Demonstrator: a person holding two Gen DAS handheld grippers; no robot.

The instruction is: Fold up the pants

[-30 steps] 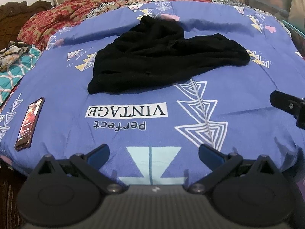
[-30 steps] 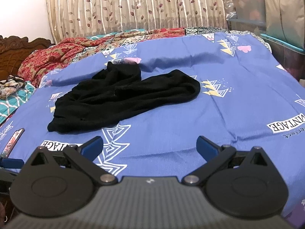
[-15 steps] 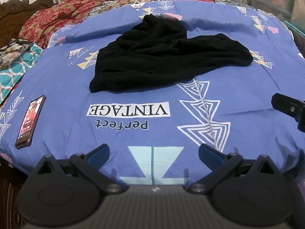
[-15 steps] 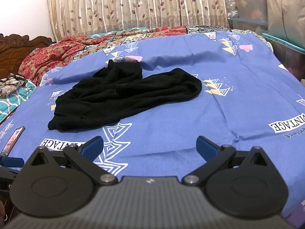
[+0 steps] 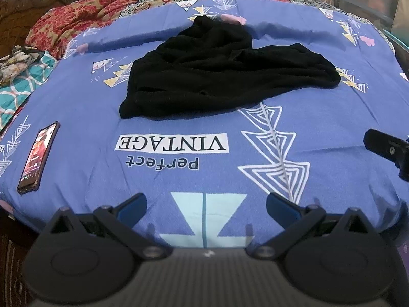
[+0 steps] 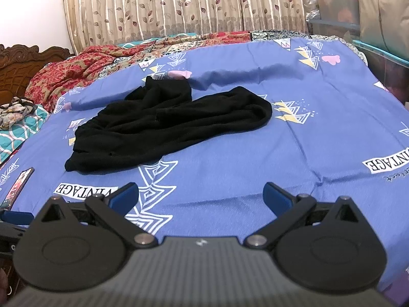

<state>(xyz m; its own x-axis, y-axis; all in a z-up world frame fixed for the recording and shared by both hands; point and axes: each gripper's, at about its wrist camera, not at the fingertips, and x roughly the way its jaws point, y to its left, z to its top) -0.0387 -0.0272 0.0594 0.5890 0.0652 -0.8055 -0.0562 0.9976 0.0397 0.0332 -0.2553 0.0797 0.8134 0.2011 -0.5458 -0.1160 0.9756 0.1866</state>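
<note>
black pants (image 5: pixel 225 71) crumpled on blue bedsheet (image 5: pixel 319 128), long axis near-left to far-right; left gripper (image 5: pixel 205 204), right gripper (image 6: pixel 200 194) both spread wide, empty.

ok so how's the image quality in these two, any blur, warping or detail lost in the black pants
Left wrist view: strong fisheye bulge bends the blue bedsheet, edges soft, dark corners; the black pants read as a near-featureless mass. Right wrist view: sharper centre, curtain evenly lit, the pants' folds barely visible. No glare in either.
</note>
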